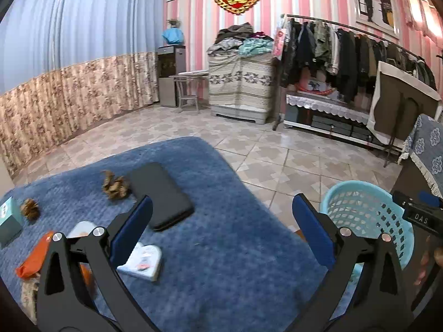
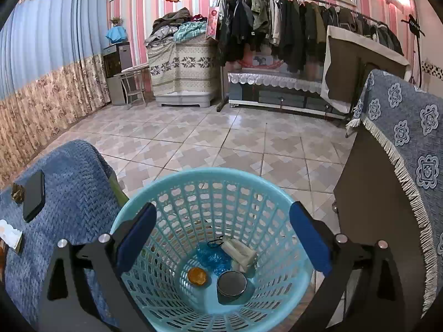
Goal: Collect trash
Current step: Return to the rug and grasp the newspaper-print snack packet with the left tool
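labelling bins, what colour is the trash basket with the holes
Light turquoise blue, with a slotted lattice wall; it shows best in the right wrist view.

The left gripper's arm covers part of the orange wrapper (image 1: 34,257) near the blanket's (image 1: 221,262) left edge. The teal box (image 1: 9,220) is cut off there.

Left tool (image 1: 221,221), jaws wide, above blue blanket (image 1: 221,262) with crumpled brown scraps (image 1: 115,184), black case (image 1: 160,196).
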